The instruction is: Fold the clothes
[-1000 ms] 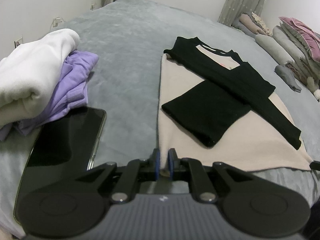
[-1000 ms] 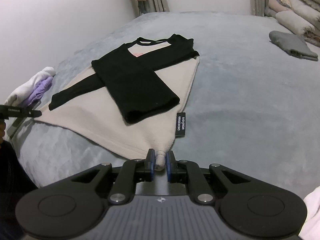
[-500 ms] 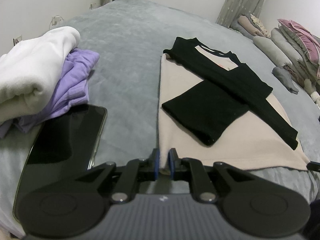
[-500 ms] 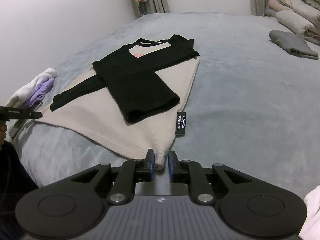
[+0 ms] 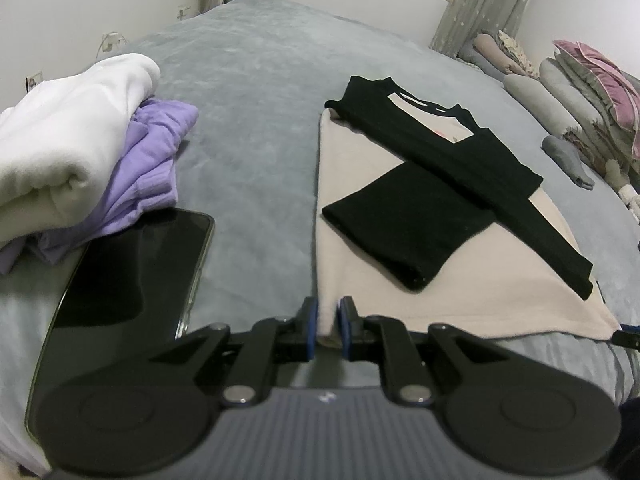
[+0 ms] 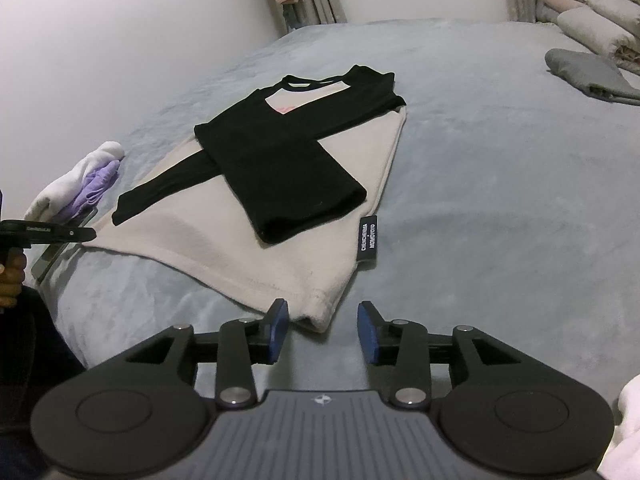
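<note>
A beige shirt (image 5: 460, 304) with black sleeves (image 5: 408, 224) folded across its front lies flat on the grey bed (image 5: 256, 128). My left gripper (image 5: 329, 326) is shut on the shirt's near hem corner, the cloth pinched between the blue pads. In the right wrist view the same shirt (image 6: 256, 264) reaches toward me, a black label (image 6: 368, 242) at its side seam. My right gripper (image 6: 323, 332) has its jaws opening; the other hem corner lies loose between them, touched by neither pad. The left gripper (image 6: 80, 234) shows at the far left, at its corner.
A white and purple pile of clothes (image 5: 68, 160) and a dark phone (image 5: 132, 276) lie left of the shirt. Pillows and bedding (image 5: 580, 92) line the far right, with a folded grey garment (image 6: 584, 74) before them. A hand (image 6: 12, 276) holds the left gripper's handle.
The right gripper's jaws have spread off the hem corner they were pinching, and the cloth now lies on the bed between them. The left gripper keeps its grip and has not moved.
</note>
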`<state>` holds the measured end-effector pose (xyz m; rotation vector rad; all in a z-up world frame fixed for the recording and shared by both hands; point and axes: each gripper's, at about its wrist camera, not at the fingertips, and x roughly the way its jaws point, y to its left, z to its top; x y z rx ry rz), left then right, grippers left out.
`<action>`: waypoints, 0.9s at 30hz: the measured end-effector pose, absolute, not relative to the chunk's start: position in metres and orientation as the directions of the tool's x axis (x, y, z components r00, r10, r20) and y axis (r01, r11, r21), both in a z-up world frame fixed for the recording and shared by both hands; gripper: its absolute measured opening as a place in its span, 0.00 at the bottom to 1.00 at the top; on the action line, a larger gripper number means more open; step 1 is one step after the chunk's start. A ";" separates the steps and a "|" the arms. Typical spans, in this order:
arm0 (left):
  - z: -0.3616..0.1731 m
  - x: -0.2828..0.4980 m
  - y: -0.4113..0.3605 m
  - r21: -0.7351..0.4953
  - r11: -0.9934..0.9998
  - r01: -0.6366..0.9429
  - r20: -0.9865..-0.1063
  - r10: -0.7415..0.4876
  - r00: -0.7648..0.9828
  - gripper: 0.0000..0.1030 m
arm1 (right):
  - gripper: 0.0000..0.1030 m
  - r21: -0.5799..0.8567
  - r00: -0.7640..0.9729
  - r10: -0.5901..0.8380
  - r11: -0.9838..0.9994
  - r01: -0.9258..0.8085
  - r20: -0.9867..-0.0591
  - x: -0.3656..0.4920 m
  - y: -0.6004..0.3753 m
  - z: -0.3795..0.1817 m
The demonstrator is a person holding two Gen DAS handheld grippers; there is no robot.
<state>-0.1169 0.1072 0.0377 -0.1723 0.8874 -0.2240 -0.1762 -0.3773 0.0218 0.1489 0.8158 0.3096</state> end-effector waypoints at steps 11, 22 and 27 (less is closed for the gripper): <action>0.043 -0.119 0.115 -0.254 0.958 0.132 -0.748 -0.282 0.601 0.20 | 0.54 0.157 0.647 0.314 0.944 -0.289 -0.695 -0.190 -0.369 0.020; 0.054 -0.131 0.119 -0.120 0.964 0.236 -0.746 -0.244 0.619 0.34 | 0.54 -0.071 0.691 0.220 0.928 -0.366 -0.689 -0.198 -0.348 0.018; 0.048 -0.117 0.123 -0.181 0.958 0.224 -0.758 -0.281 0.588 0.34 | 0.53 -0.198 0.726 0.173 0.897 -0.395 -0.666 -0.196 -0.334 0.014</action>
